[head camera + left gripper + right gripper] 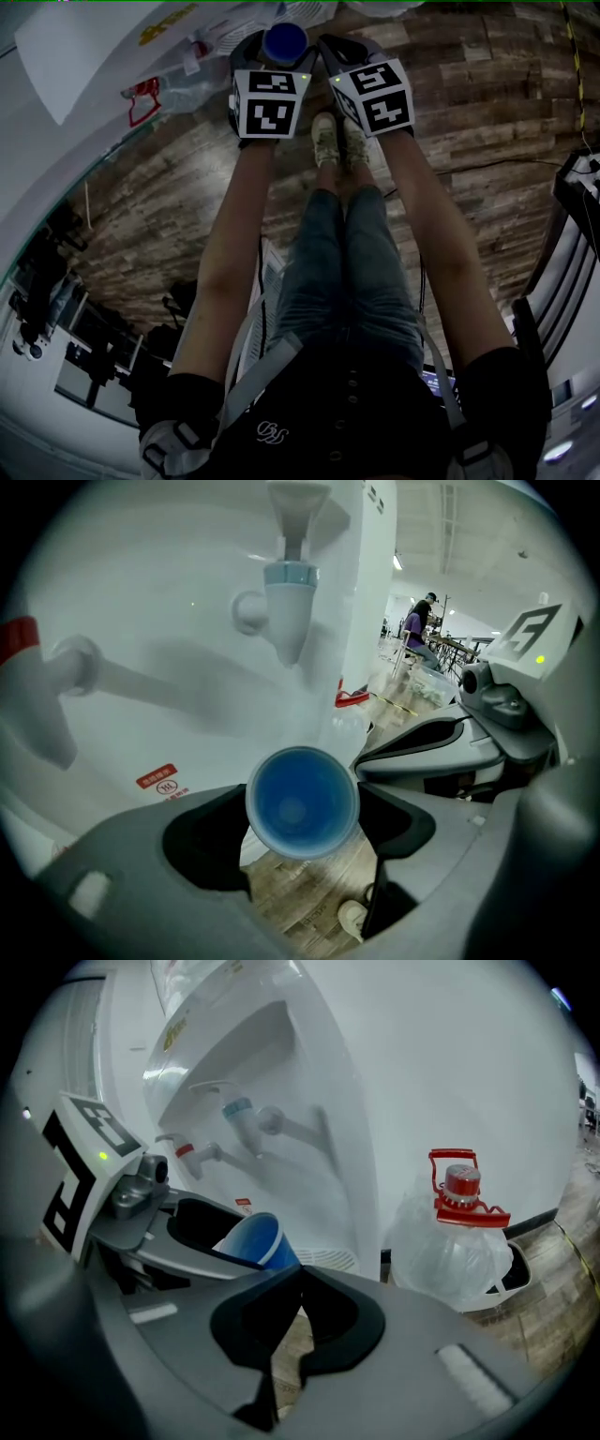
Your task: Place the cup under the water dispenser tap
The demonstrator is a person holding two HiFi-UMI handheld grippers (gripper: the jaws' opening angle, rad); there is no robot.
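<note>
A blue paper cup [302, 801] hangs upright in the air, and my left gripper [302, 810] is shut on its sides. The blue tap [289, 592] of the white water dispenser [169, 621] is above and just beyond the cup; a red tap [33, 682] sticks out to the left. In the head view the cup [285, 39] sits at the left gripper's [278, 51] tips, close to the dispenser [84, 47]. My right gripper [300, 1274] is shut with nothing in it, right beside the cup [258, 1239]. The blue tap [239, 1115] is above it.
A large clear water bottle [457, 1241] with a red cap stands on the floor right of the dispenser. A grille [323, 1258] sits below the taps. The person's feet [337, 141] stand on the wooden floor [487, 103]. Black equipment [574, 187] stands at the right.
</note>
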